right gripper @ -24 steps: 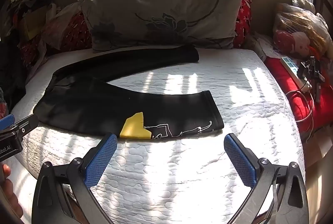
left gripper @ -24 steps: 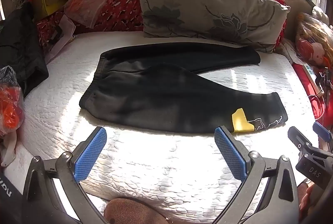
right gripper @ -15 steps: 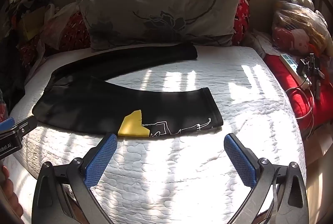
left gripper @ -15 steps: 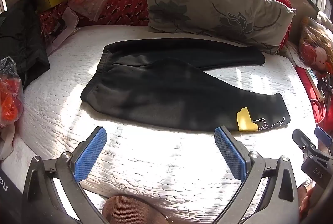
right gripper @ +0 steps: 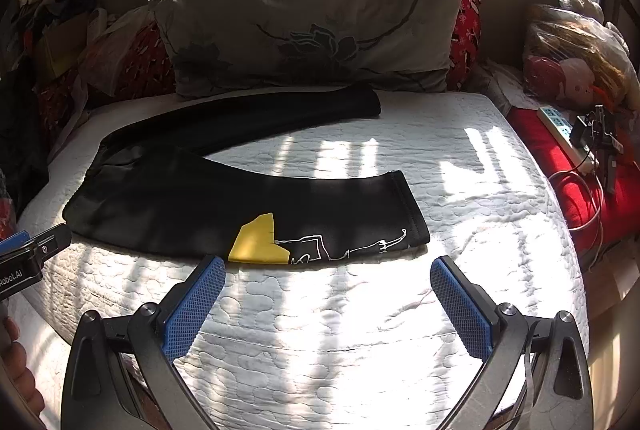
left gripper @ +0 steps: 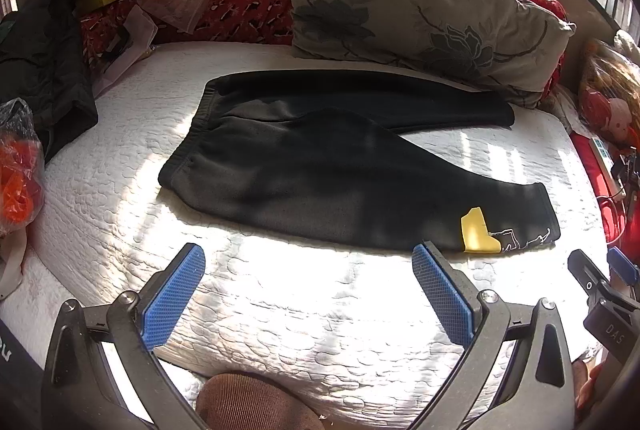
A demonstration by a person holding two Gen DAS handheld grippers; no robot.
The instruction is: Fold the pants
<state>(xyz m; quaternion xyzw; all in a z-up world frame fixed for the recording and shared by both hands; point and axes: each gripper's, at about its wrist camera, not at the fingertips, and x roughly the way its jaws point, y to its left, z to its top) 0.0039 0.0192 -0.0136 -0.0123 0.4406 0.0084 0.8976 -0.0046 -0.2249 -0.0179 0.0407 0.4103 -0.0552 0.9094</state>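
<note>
Black pants [right gripper: 224, 206] lie flat on mattress [right gripper: 460, 190]; right tongs [right gripper: 327, 300] spread, empty.

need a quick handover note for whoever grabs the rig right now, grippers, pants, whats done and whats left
Left gripper: open, empty, over the mattress short of the pants.
Right gripper: open, empty, just short of the near leg's cuff and yellow patch.
Pants: flat on the bed, legs spread in a V, waistband to the left, far leg by the grey pillow.
Done: nothing folded.
Left: every fold; probably bring one leg onto the other first.
</note>
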